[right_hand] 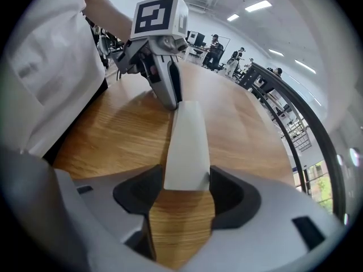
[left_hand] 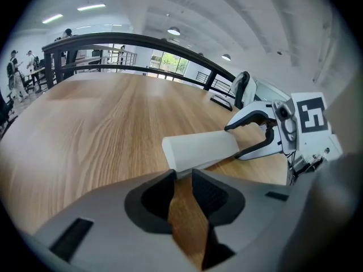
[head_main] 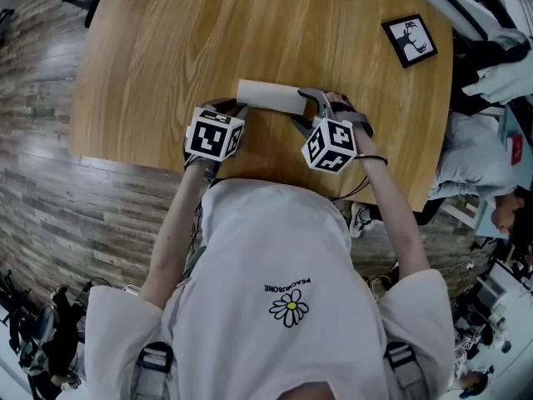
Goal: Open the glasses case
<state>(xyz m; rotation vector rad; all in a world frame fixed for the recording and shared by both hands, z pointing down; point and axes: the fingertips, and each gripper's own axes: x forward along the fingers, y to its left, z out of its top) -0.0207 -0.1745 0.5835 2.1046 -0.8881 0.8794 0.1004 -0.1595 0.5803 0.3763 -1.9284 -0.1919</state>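
A person in a white T-shirt (head_main: pixel 283 248) was at the counter's (head_main: pixel 166 48) near edge with a gripper in each hand. The left gripper (left_hand: pixel 181 175) pointed down at the left end of the case (head_main: pixel 271 97). Its jaws were drawn in narrow on the case's lower corner, which filled the gap between their tips. The right gripper (right_hand: pixel 186 181) pointed down at the other end, its jaws spread wide. That end sat between them and nearly filled the gap, with bare wood showing on the near side of it. The white case lay closed and flat on the counter, just inside the near edge, lengthwise along it and roughly midway. Well apart from it, near the counter's far right edge, lay a black-framed picture (head_main: pixel 410 40). Around the counter ran plank floor (head_main: pixel 42 190). Past the far edge stood a dark railing (left_hand: pixel 142 39) and people (right_hand: pixel 216 47), too small to make out.
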